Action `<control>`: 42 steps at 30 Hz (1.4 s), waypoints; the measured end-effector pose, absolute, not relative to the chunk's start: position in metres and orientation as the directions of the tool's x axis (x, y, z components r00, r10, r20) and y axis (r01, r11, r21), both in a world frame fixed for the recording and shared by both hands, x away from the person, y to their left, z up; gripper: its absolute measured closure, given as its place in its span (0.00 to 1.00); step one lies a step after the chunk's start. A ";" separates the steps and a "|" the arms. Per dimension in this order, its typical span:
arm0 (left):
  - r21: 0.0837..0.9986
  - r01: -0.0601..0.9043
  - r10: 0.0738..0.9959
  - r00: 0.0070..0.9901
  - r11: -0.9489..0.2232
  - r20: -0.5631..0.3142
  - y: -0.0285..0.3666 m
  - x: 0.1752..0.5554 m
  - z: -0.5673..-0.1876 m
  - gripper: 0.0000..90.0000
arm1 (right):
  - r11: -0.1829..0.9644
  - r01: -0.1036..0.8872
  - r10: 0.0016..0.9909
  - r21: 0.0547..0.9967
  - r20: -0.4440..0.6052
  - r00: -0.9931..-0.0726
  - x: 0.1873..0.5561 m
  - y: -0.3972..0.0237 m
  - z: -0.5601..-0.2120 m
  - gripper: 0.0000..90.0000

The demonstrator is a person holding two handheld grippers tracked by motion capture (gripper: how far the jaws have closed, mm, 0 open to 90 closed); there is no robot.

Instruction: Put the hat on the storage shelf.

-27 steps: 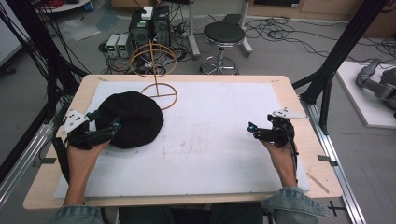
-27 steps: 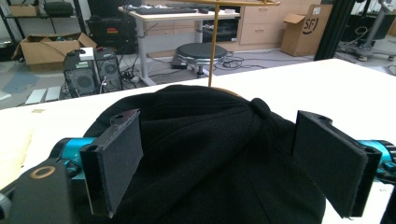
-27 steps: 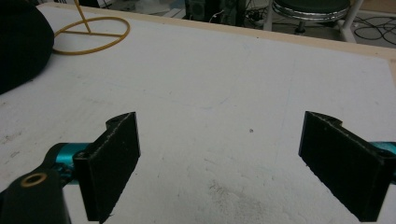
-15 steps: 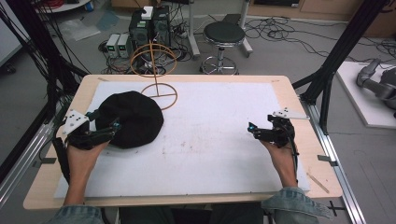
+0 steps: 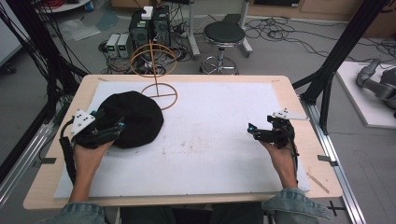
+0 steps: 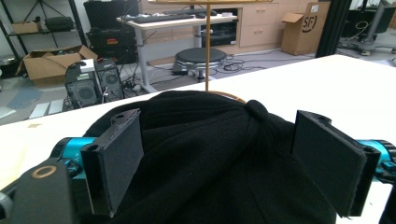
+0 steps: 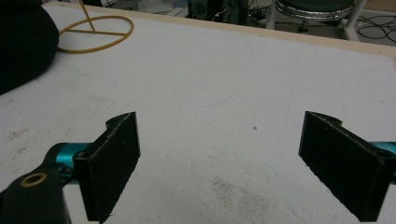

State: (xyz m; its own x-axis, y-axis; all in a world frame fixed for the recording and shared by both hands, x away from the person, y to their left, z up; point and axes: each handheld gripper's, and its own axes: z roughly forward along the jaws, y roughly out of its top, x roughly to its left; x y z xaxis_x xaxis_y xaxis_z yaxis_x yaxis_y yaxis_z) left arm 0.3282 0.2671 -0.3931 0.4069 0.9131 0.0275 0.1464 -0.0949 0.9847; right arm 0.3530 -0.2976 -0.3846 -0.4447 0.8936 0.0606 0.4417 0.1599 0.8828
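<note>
A black knit hat point(image 5: 135, 116) lies on the left part of the white table mat point(image 5: 215, 140). My left gripper point(image 5: 111, 123) is at its near left edge. In the left gripper view it point(image 6: 224, 163) is open wide, one jaw on either side of the hat point(image 6: 210, 154), whose fabric bulges up between them. A gold wire stand point(image 5: 154, 58) rises behind the hat, its ring base point(image 5: 159, 96) on the mat. My right gripper point(image 5: 259, 130) stays low over the mat's right side, open point(image 7: 229, 163), with bare mat between its jaws. Far to its left are the hat point(image 7: 18, 46) and ring base point(image 7: 95, 32).
The mat covers a wooden table point(image 5: 299, 107) framed by black struts. Behind the table stand a round stool point(image 5: 224, 35), computer boxes point(image 5: 149, 25) and floor cables. The stand's upright point(image 6: 206, 51) rises just past the hat.
My left gripper has edged right, further onto the hat's edge. The right gripper has held still.
</note>
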 end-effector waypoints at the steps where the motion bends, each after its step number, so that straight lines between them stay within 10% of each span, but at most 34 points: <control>1: 0.985 0.144 0.912 0.409 -0.094 0.027 0.266 0.329 -0.394 0.19 | 0.159 0.440 0.893 0.884 0.061 -0.446 0.353 -0.298 -0.385 0.14; 34: 0.957 0.153 0.890 0.427 -0.247 0.161 0.246 0.366 -0.418 0.22 | 0.149 0.468 0.893 0.871 0.085 -0.443 0.348 -0.302 -0.390 0.14; 42: 0.948 0.176 0.872 0.464 -0.264 0.156 0.245 0.368 -0.422 0.42 | 0.153 0.468 0.891 0.871 0.083 -0.446 0.348 -0.301 -0.390 0.14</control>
State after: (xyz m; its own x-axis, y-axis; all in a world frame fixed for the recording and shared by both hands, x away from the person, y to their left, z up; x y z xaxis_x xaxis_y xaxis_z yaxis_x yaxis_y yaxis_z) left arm 0.3684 0.2445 -0.4219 0.4642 0.8718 0.1565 0.1765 -0.2642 0.9482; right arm 0.3483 -0.3012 -0.3904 -0.4463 0.8910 0.0833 0.4677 0.1528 0.8706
